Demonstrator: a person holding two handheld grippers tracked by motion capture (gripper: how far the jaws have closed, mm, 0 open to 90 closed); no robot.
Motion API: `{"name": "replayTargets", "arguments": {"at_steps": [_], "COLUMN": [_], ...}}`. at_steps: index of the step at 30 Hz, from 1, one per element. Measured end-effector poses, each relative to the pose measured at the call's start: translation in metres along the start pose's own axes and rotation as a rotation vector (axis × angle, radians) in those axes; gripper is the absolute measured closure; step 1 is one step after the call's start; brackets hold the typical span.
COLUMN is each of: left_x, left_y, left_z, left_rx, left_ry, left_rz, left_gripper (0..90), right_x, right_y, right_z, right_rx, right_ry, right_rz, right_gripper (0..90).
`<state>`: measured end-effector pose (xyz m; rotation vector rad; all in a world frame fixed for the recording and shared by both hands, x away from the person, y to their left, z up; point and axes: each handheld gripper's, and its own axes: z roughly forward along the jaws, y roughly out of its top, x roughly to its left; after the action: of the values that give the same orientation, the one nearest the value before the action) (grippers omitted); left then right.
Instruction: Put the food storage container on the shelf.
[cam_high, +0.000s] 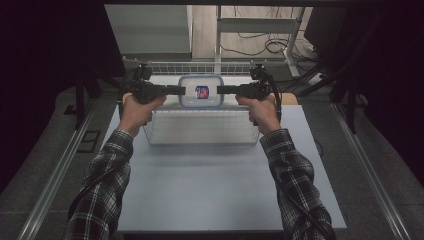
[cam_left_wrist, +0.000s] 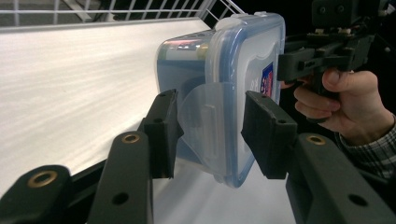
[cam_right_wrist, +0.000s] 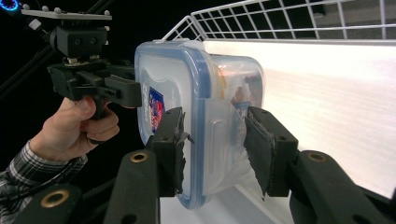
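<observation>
While both grippers, left gripper (cam_high: 181, 90) and right gripper (cam_high: 220, 90), apparently pinch the lidded food container (cam_high: 201, 91) between them, maintain equal inward pressure and keep it level.

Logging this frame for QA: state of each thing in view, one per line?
Food container: lid on, held up between both claws above the wire basket.
Left claw: shut on the container's end latch.
Right claw: shut on the opposite end.
Wire basket: upright on the table, nothing inside.

The wire basket (cam_high: 200, 131) stands just below the lidded container (cam_high: 201, 91), while the near tabletop (cam_high: 210, 190) lies open.
</observation>
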<state>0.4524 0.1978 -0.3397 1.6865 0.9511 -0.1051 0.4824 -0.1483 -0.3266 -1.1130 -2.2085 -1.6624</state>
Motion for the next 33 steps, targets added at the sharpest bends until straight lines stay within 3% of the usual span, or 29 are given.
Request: {"name": "replayTargets", "arguments": {"at_steps": [6, 8, 9, 11, 14, 16, 20, 23, 26, 28, 30, 32, 33], "left_x": [0.003, 0.004, 0.004, 0.004, 0.005, 0.005, 0.001, -0.003, -0.005, -0.007, -0.008, -0.009, -0.01], "left_y": [-0.001, -0.002, -0.002, -0.002, -0.002, -0.001, 0.004, 0.007, 0.008, 0.007, 0.006, 0.005, 0.004], "left_z": [0.003, 0.003, 0.004, 0.007, 0.009, 0.009, 0.009, 0.01, 0.011, 0.011, 0.011, 0.01, 0.01], "left_rx": [-0.035, -0.043, -0.043, -0.029, -0.022, -0.022, -0.029, -0.038, -0.037, -0.059, -0.07, -0.093, -0.104], "left_ry": [0.01, 0.005, 0.015, 0.026, 0.041, 0.053, 0.154, 0.226, 0.233, 0.267, 0.263, 0.235, 0.229], "left_rz": [-0.009, -0.014, -0.008, -0.005, -0.011, -0.012, 0.014, 0.035, 0.045, 0.067, 0.075, 0.087, 0.098], "left_gripper": [55.5, 55.6, 54.3, 53.3, 48.5, 47.3, 42.3, 44.0, 45.8, 45.7, 41.3, 38.6, 30.2], "right_x": [-0.006, -0.005, -0.003, -0.003, -0.002, -0.003, -0.002, 0.0, 0.003, 0.004, 0.005, 0.005, 0.007], "right_y": [0.001, 0.002, 0.003, 0.003, 0.002, 0.001, 0.002, 0.003, 0.004, 0.004, 0.003, 0.003, 0.002], "right_z": [0.003, 0.003, 0.004, 0.004, 0.007, 0.007, 0.007, 0.006, 0.005, 0.006, 0.006, 0.006, 0.005], "right_rx": [-0.014, -0.017, -0.008, -0.005, 0.021, 0.015, 0.006, -0.019, -0.035, -0.042, -0.049, -0.052, -0.058], "right_ry": [-0.005, -0.019, -0.062, -0.061, -0.104, -0.099, -0.118, -0.139, -0.168, -0.187, -0.199, -0.208, -0.218], "right_rz": [0.009, 0.004, -0.017, -0.027, -0.037, -0.028, -0.034, -0.037, -0.045, -0.051, -0.059, -0.069, -0.091], "right_gripper": [56.7, 56.1, 59.8, 59.9, 58.2, 59.7, 60.6, 61.5, 62.1, 61.8, 60.2, 58.8, 53.4]}}
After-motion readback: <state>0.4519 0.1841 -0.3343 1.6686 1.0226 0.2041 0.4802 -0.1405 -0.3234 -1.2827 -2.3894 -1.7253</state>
